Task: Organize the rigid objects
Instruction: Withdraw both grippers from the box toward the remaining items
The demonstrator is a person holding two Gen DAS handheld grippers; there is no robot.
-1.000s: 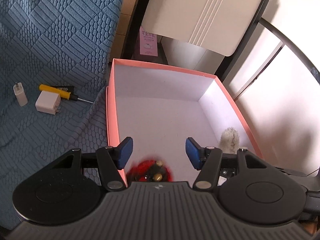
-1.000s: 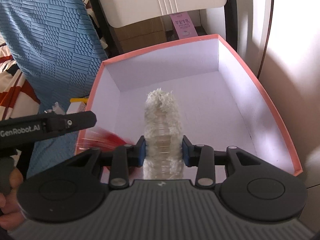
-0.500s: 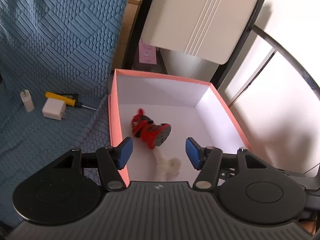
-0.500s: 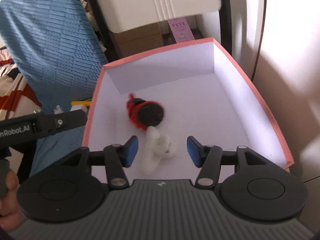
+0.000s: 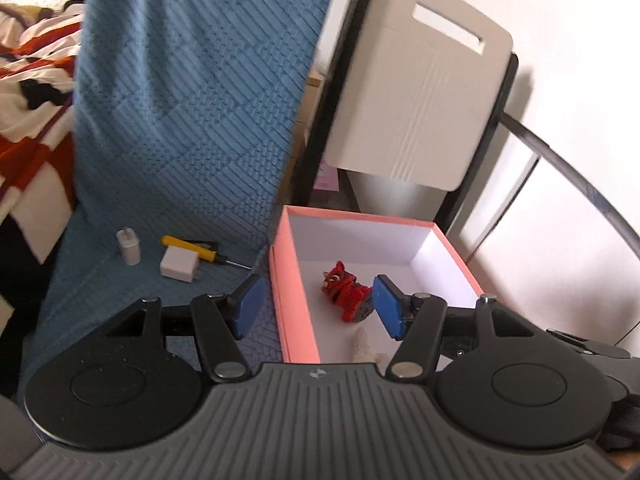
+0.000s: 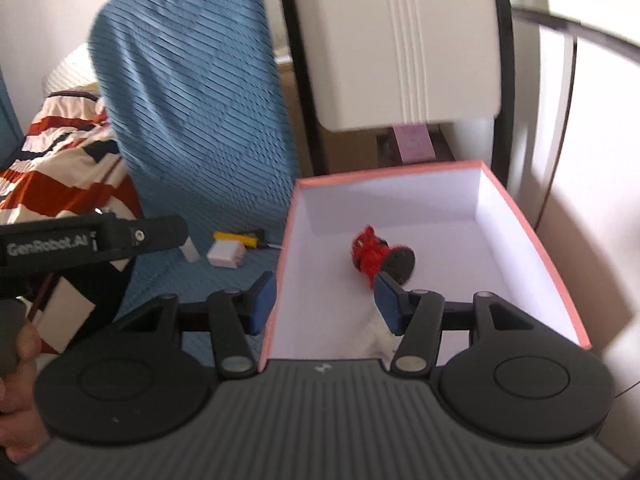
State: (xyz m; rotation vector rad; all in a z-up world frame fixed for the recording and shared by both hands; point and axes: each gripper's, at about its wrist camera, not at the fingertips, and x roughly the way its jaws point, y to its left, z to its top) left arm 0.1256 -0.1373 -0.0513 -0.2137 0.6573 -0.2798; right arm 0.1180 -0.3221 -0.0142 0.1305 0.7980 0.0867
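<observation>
A pink-rimmed box point(image 5: 294, 308) point(image 6: 532, 236) with a white inside holds a red toy figure point(image 5: 344, 294) point(image 6: 376, 256) and a white fuzzy item point(image 5: 366, 346) point(image 6: 380, 340) near its front. My left gripper point(image 5: 318, 306) hangs open above the box's front left corner, nothing between its fingers. My right gripper point(image 6: 324, 304) is also open and empty, raised over the box's near left wall. On the blue cover left of the box lie a white charger block point(image 5: 179, 264) point(image 6: 226, 255), a small white plug point(image 5: 128, 246) and a yellow-handled screwdriver point(image 5: 192, 249) point(image 6: 236, 237).
A blue textured cover point(image 5: 188, 112) drapes a seat and its back on the left. A white chair back point(image 5: 416, 92) with a black frame stands behind the box. A striped red, white and black blanket point(image 5: 28, 92) lies far left. A hand point(image 6: 16, 392) holds the left gripper's handle.
The right gripper let go of the white fuzzy item, which now lies in the box by the red toy. Both grippers rose and pulled back from the box.
</observation>
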